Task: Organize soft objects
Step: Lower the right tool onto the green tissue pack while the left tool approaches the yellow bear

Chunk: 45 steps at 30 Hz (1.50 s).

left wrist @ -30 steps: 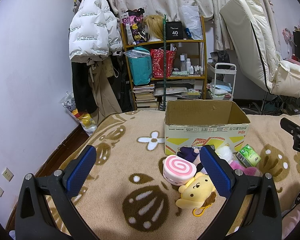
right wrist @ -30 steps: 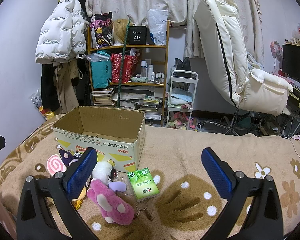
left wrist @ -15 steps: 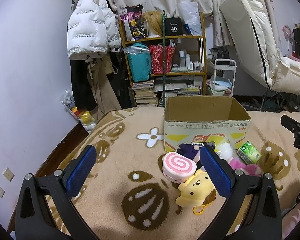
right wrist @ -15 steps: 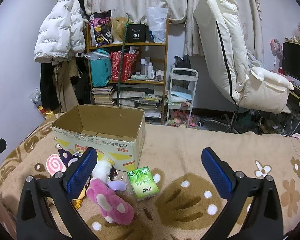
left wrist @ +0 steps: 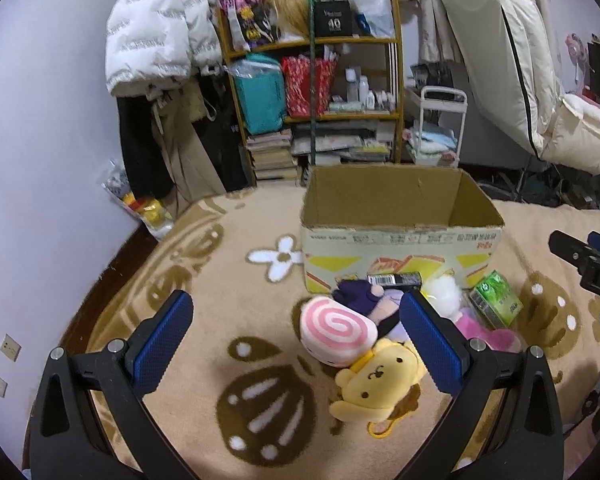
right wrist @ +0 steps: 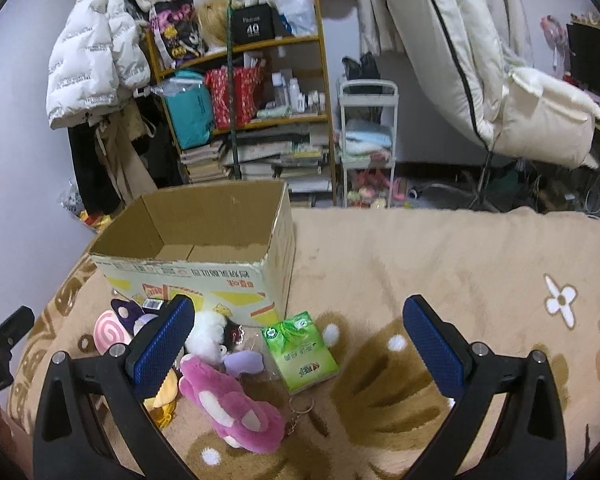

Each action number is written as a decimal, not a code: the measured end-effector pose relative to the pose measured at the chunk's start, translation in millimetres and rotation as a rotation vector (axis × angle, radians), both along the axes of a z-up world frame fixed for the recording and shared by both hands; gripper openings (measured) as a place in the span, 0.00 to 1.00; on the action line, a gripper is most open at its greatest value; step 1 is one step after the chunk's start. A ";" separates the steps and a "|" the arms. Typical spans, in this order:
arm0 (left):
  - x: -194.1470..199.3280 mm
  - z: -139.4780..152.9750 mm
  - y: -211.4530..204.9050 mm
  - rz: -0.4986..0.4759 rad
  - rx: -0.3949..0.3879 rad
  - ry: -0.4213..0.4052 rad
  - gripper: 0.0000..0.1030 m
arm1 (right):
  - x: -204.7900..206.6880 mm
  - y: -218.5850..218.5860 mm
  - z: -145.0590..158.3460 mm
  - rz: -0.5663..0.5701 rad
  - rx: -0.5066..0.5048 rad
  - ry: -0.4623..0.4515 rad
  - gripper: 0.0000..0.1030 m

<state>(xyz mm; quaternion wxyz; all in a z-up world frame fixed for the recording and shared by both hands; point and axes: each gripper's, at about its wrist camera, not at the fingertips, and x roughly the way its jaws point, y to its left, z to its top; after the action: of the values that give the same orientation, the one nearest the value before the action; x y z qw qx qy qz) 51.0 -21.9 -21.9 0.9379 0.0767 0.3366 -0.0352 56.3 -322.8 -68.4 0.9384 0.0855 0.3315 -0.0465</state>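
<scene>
Here, each gripper, left gripper (left wrist: 296,338) and right gripper (right wrist: 298,338), gapes empty; shelf's black box (left wrist: 333,23) reads "40".

Both wrist views look forward and downward, sharing the cardboard box (left wrist: 400,216) and bookshelf (right wrist: 256,96).

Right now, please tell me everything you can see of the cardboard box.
The cardboard box is brown inside and open at the top, with nothing visible in it. Its cream front carries yellow and red print. It stands upright on the blanket. Plush toys lie against its front; neither gripper touches it.
</scene>
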 end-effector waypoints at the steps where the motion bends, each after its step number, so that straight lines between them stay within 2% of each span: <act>1: 2.6 -2.2 -1.9 -0.001 0.002 0.011 0.99 | 4.6 0.3 -2.0 0.005 0.001 0.011 1.00; 4: 10.8 -9.9 -8.1 0.000 0.004 0.049 0.99 | 12.5 2.5 -8.4 0.018 -0.007 0.039 1.00; 9: 26.6 -31.2 -15.5 -0.027 -0.064 0.181 0.99 | 26.2 5.8 -19.5 0.040 -0.016 0.094 1.00; 13: 30.5 -44.2 -22.5 -0.045 -0.044 0.225 0.99 | 35.7 4.9 -29.0 0.057 0.019 0.122 1.00; 18: 34.7 -63.7 -32.8 -0.072 -0.022 0.306 0.99 | 46.1 10.8 -41.9 0.080 -0.002 0.153 1.00; 24: 39.0 -80.5 -39.3 -0.075 0.035 0.354 0.99 | 54.6 13.7 -63.6 0.084 0.023 0.236 1.00; 39: 58.2 -124.3 -52.0 -0.132 0.051 0.531 0.99 | 73.0 11.2 -95.1 0.087 0.033 0.333 1.00; 43: 59.8 -130.6 -56.0 -0.144 0.045 0.562 0.99 | 80.6 3.5 -108.0 0.085 0.054 0.383 0.92; 45: 61.2 -134.5 -57.6 -0.150 0.040 0.576 0.99 | 84.0 1.0 -113.4 0.086 0.065 0.405 0.84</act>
<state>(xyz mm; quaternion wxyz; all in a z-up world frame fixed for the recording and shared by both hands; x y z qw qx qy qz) 112.3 -79.5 -156.4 0.7969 0.1067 0.5828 -0.1181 140.3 -321.9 -181.8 0.8504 0.0903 0.5182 -0.0118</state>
